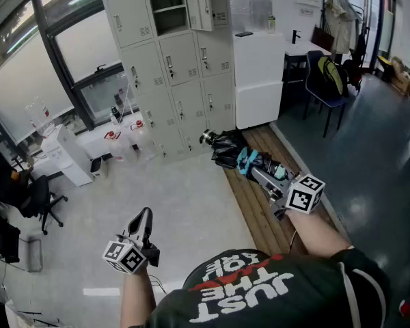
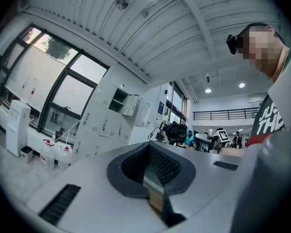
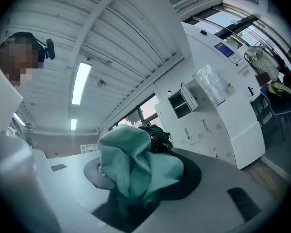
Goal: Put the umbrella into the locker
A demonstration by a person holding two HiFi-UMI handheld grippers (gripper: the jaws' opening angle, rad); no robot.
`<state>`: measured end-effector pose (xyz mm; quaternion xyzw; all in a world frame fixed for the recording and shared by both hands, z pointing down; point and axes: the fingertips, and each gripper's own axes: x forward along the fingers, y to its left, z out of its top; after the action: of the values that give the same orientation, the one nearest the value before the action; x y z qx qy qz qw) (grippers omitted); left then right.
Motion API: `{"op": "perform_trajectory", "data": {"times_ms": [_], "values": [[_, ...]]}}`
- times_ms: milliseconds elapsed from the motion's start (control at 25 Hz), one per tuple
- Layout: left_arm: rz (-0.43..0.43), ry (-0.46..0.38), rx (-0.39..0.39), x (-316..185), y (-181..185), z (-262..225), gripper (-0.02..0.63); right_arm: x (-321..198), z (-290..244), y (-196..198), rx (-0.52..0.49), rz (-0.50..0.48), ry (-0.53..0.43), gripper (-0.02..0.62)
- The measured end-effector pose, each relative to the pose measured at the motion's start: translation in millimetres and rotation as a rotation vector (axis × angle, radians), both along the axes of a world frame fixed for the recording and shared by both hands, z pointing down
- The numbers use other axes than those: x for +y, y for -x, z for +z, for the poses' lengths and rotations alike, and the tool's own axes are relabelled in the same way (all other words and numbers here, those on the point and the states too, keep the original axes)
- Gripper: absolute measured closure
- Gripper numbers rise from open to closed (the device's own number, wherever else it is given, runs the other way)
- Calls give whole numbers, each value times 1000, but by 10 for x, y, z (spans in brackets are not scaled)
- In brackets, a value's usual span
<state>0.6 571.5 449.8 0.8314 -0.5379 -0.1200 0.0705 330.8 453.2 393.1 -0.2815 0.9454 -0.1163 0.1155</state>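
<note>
The folded black umbrella (image 1: pixel 225 150) with its teal strap sticks out ahead of my right gripper (image 1: pixel 251 165), which is shut on it and held level above the floor. In the right gripper view the teal cloth (image 3: pixel 136 164) fills the jaws, and the black canopy (image 3: pixel 156 135) bunches beyond it. The grey locker bank (image 1: pixel 171 74) stands ahead, with one top compartment (image 1: pixel 169 9) open and its door swung aside. My left gripper (image 1: pixel 146 216) hangs low at the left, shut and holding nothing, its pads pressed together (image 2: pixel 153 178). From the left gripper view the umbrella (image 2: pixel 177 130) shows off to the right.
A white cabinet (image 1: pixel 258 74) adjoins the lockers on the right. A wooden floor strip (image 1: pixel 260 214) runs under my right hand. Several water bottles (image 1: pixel 133 132) and a white box (image 1: pixel 72 157) sit by the window. A black office chair (image 1: pixel 37 197) is at the left, a blue chair (image 1: pixel 328 91) at the right.
</note>
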Motion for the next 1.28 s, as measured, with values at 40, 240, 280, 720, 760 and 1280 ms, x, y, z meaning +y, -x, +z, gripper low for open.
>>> {"op": "perform_trajectory", "data": {"times_ms": [40,240,280,720,760,1280], "values": [[0,0,-1,-4,-8,6,597,-6,4,-8,-1,-1,1,371],[-19,20,19,1,-43,14,597,-17,25,-39,-5,-4,6,371],[-17,19,18,0,-43,20,597,-15,26,-40,-5,-4,5,371],[-9,18,11,-30,-61,7,597,-23,7,-54,-6,4,-3,371],[-6,17,7,-36,-56,23,597,-27,21,-56,-6,8,-1,370],[-17,24,-1,-337,-547,-62,597,-324,-85,-591,-37,-21,25,370]]}}
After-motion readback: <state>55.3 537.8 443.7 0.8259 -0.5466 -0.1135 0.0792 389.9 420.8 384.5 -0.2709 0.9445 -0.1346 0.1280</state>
